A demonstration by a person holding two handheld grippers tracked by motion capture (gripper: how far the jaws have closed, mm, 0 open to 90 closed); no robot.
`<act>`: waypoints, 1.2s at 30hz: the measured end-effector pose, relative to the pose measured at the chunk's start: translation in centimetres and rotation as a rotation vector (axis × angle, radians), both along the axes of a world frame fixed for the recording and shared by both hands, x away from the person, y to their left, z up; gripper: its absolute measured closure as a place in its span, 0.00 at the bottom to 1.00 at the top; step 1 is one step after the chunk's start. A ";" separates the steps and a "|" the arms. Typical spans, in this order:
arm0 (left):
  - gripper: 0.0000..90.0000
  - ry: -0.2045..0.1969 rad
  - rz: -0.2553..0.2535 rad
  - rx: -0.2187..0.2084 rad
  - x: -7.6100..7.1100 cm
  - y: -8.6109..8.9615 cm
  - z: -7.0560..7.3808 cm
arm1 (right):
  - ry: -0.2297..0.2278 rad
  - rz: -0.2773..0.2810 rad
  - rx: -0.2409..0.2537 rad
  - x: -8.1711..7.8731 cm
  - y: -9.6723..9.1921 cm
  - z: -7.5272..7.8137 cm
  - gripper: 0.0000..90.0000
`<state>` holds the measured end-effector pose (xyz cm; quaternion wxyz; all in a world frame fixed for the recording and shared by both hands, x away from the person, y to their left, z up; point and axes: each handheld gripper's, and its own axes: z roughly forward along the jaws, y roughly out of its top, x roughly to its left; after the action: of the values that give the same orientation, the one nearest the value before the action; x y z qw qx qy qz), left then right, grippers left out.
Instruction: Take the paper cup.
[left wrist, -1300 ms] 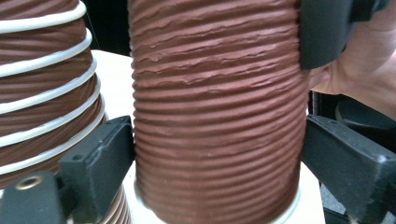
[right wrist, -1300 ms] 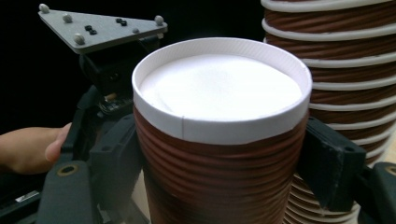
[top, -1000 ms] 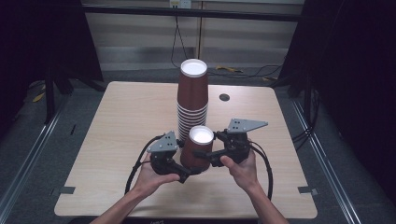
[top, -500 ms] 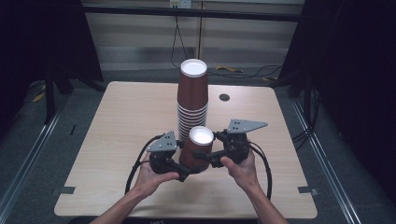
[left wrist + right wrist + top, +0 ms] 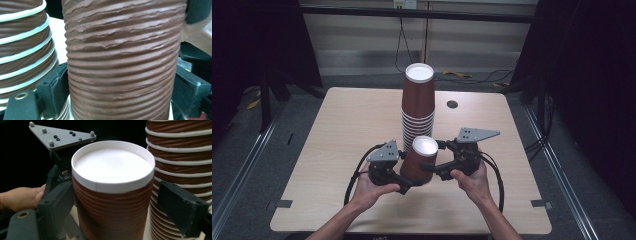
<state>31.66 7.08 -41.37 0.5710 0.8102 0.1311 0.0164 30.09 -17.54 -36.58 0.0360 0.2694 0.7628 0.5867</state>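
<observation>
Cup first: a single brown ribbed paper cup with a white rim, and you've got it up between both tools, just in front of the tall stack of cups near the middle of the wooden table.

Your left gripper has it low on the body, jaws spread about the cup's width and pressed against the ribbed wall on both sides, as its own view shows. That low hold carries the weight and leaves the rim free.

Your right gripper comes in from the other side, higher up. In its view the left jaw sits against the cup wall, but the right jaw stands off with a clear gap, so it's open around the cup rather than clamping it. I'd read that as either steadying it or caught mid-handover.

Cup tilts slightly toward your left hand. Stack stands just behind, upside down, close enough that a careless swing could knock it over.
</observation>
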 end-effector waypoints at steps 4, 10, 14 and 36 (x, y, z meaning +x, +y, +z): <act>0.15 0.002 0.010 0.018 0.2 0.4 0.2 | -0.004 -0.005 -0.007 -0.1 -0.5 0.1 0.16; 0.15 0.006 0.014 0.041 0.3 0.9 0.3 | 0.001 -0.019 -0.018 -0.1 -1.1 0.1 0.16; 0.15 0.005 0.023 0.062 0.4 1.1 0.3 | 0.009 -0.018 -0.029 -0.1 -1.5 0.2 0.16; 0.16 0.019 -0.002 0.216 0.7 1.2 0.2 | 0.049 -0.003 -0.141 0.3 -2.4 -0.5 0.19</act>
<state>32.36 8.30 -41.20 0.4792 0.8672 0.1332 0.0222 30.42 -19.93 -37.06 0.0369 0.2815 0.8026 0.5246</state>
